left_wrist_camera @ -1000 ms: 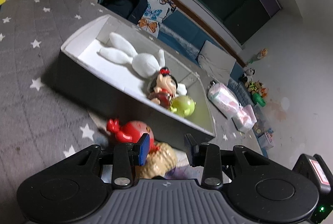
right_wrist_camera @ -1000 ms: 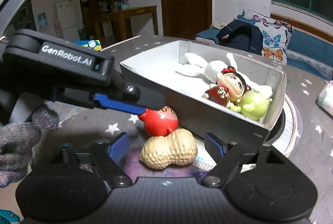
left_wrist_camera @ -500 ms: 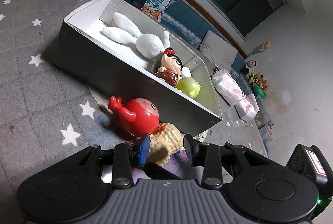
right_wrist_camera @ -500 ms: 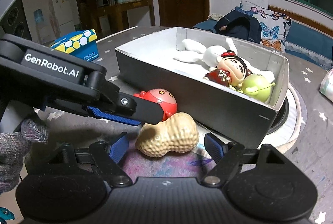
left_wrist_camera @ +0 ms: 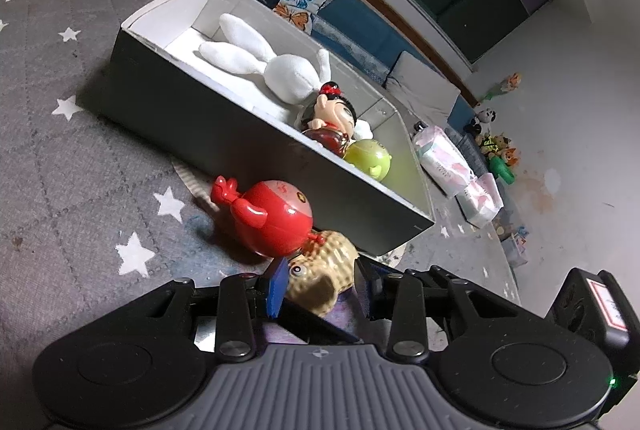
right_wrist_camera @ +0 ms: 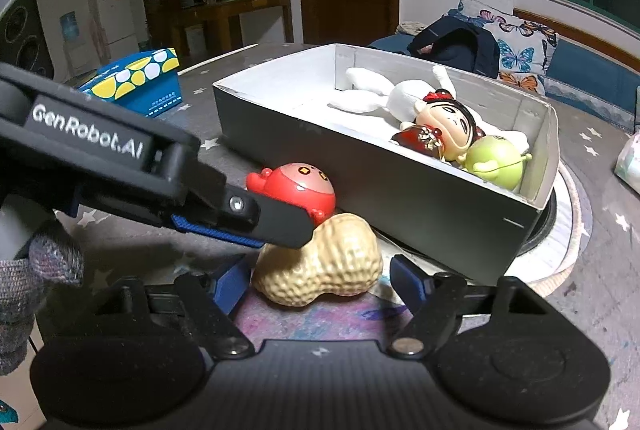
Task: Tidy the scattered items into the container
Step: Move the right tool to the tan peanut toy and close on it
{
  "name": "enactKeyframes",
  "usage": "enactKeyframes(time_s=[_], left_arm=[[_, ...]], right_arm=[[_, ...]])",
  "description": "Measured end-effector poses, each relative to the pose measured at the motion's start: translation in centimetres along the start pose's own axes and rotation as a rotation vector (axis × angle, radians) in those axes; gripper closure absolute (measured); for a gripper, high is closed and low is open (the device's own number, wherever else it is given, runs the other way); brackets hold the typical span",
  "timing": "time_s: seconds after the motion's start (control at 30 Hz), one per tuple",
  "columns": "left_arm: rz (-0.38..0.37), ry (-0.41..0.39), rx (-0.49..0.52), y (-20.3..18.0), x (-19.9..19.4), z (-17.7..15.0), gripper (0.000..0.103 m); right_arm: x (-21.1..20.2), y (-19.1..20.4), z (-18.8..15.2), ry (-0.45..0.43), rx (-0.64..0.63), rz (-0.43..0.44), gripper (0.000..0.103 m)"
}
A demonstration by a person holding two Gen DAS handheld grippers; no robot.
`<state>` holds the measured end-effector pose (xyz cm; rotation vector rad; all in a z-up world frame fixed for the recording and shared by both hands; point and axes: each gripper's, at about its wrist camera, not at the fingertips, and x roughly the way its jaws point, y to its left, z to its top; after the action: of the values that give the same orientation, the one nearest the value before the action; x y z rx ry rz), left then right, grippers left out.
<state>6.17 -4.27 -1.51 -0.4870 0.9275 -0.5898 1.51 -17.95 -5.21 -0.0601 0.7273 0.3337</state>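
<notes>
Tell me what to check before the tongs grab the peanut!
1. Peanut between the right tongs: ok.
2. Right tongs open wide enough: ok.
3. Left tongs out of the way: not ok, they straddle the peanut too.
4. Red toy clear of the peanut: not ok, it leans on it.
5. Room in the box: ok, one end is bare.

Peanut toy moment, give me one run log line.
tan bumpy peanut toy: on mat, outside grey box | left hand-held gripper: open, straddling it | right hand-held gripper: open, straddling it
</notes>
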Motion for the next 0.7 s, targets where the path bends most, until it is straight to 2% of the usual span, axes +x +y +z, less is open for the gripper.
enactKeyframes(time_s=[0.23,0.7], left_arm=[[0.008,0.015,0.023,-0.15,0.14,-0.18,0.064],[0.016,0.032,0.048,-0.63,0.15,0.38,0.064]], right_arm=[[0.22,0.15,0.15,0.005,-0.019,-0.001,0.032],[0.47,-0.07,0.61,0.002,-0.063,0.004,0.032]])
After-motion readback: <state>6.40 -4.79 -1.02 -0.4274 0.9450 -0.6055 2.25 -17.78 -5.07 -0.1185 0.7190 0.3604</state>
